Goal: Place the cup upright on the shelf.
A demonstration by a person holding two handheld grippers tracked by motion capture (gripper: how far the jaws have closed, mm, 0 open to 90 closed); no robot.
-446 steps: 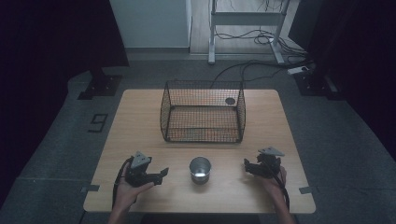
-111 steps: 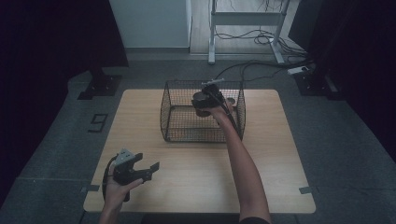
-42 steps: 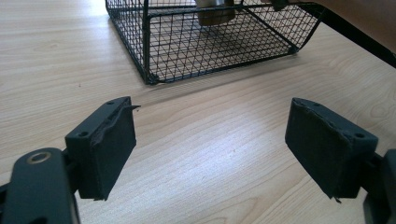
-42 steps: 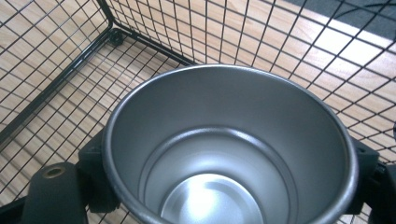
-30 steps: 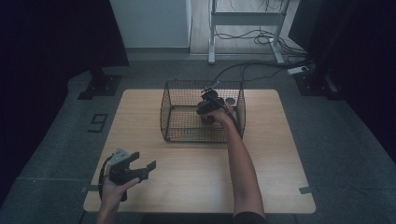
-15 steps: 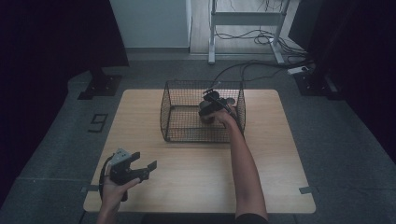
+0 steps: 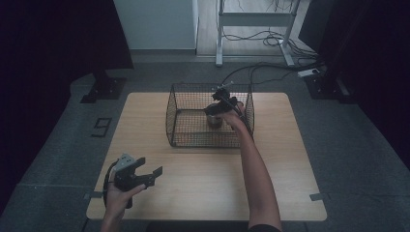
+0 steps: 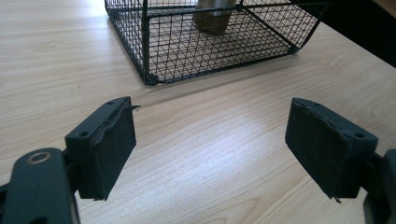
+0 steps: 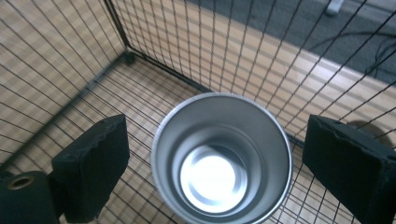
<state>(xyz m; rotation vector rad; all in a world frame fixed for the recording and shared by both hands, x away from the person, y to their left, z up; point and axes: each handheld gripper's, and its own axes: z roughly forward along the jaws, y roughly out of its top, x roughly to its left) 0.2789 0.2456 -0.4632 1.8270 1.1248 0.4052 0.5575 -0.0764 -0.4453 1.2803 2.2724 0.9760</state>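
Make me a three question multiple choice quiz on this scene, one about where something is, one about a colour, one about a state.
1. Where does the shiny round metal cup stand?
A. on the floor of the black wire mesh basket
B. on the bare wooden table near the person's edge
C. on the grey floor beside the table

2. What colour are the pads of the left gripper?
A. white
B. black
C. red

3. How do the jaws of the right gripper stand?
A. clamped on the cup's rim
B. shut with nothing between them
C. open, one on each side of the cup, apart from it

Answers: 1 A, mesh walls surround the cup in the right gripper view. 2 B, both pads look black in the left gripper view. 3 C, a gap shows between each pad and the cup.
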